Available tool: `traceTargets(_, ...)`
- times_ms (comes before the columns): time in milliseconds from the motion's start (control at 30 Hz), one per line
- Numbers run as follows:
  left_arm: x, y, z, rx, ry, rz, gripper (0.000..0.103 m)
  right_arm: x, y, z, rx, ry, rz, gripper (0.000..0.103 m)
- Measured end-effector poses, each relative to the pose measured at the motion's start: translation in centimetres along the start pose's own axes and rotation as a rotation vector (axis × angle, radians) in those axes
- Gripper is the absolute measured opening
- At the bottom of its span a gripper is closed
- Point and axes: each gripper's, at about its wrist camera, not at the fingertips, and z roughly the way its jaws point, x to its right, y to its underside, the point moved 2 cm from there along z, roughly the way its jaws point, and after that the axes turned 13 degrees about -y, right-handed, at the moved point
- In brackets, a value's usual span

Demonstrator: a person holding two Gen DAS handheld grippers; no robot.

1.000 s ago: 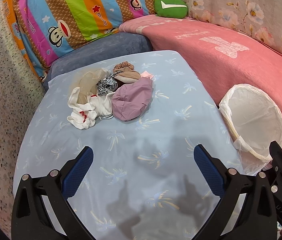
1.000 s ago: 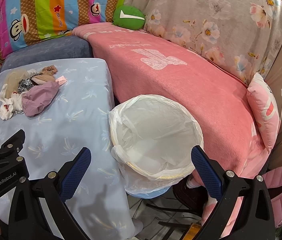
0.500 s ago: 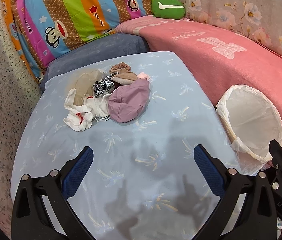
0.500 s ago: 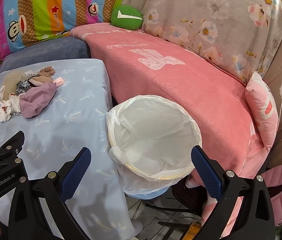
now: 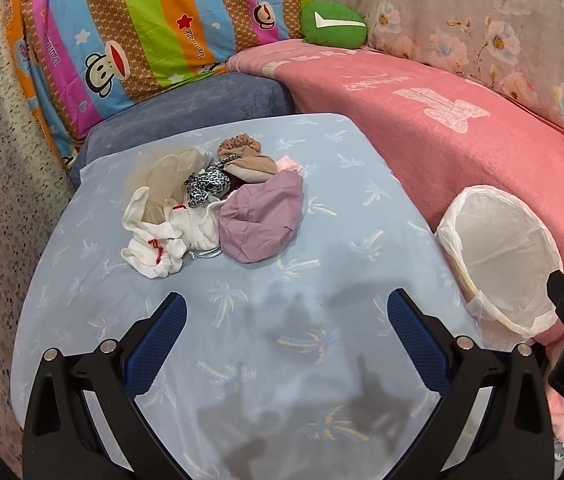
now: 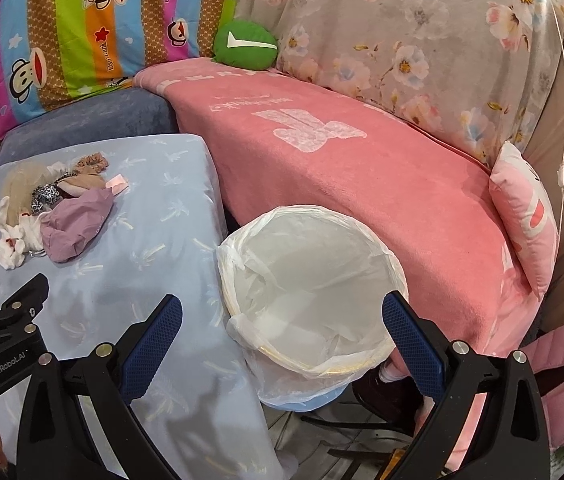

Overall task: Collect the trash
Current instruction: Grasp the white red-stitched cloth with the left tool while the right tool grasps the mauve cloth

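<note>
While both grippers hang well short of the work, nothing has been picked up yet. The left gripper [image 5: 282, 320] has its jaws wide apart and empty above the blue table [image 5: 322, 360], and the right gripper [image 6: 282, 320] is likewise spread and empty, over the near rim of the bin [image 6: 310, 280]. The trash is a pile [image 5: 210, 208] of soft scraps at the far side of the table: a mauve piece [image 5: 262, 220], white cloth [image 5: 162, 248], a leopard-print scrap [image 5: 206, 186] and a tan piece [image 5: 250, 168], all touching and partly overlapping. The bin, lined with a thin white bag, stands off the table's right edge, against the pink couch [image 6: 362, 168].

The main risk is probably a messy grab. Because the scraps lie tangled, closing on one could drag its neighbours along, and a loosely caught piece might drop on the way across the table or into the gap between table and bin. Limp cloth may also slip from a shallow pinch. The tablecloth itself could get nipped if the jaws come down too low. At the bin, a finger catching the liner could pull the bag off its rim or tip the light-looking bin.
</note>
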Motion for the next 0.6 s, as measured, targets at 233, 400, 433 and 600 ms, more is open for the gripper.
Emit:
traceTargets(233, -3.4, -0.6, 2.5, -0.001, 0.007, -0.067, 0.096, -2.6, -1.2, 0.4, 0.028, -0.040, -0.025, 0.097)
traceTargets(400, -6.5, -0.9, 4.7, -0.010, -0.038, -0.100, 0.096, -5.2, -2.2, 1.5, 0.035, -0.081, -0.036, 0.097)
traceTargets(433, -7.2, -1.0, 5.3, -0.017, -0.047, -0.106, 0.096, -5.7, -2.4, 1.8, 0.033, -0.090, -0.039, 0.097)
traceTargets(600, -10.6, -1.1, 8.4, -0.064, -0.061, -0.161, 0.096, -8.5, -3.1, 3.5, 0.022, -0.137, -0.047, 0.097)
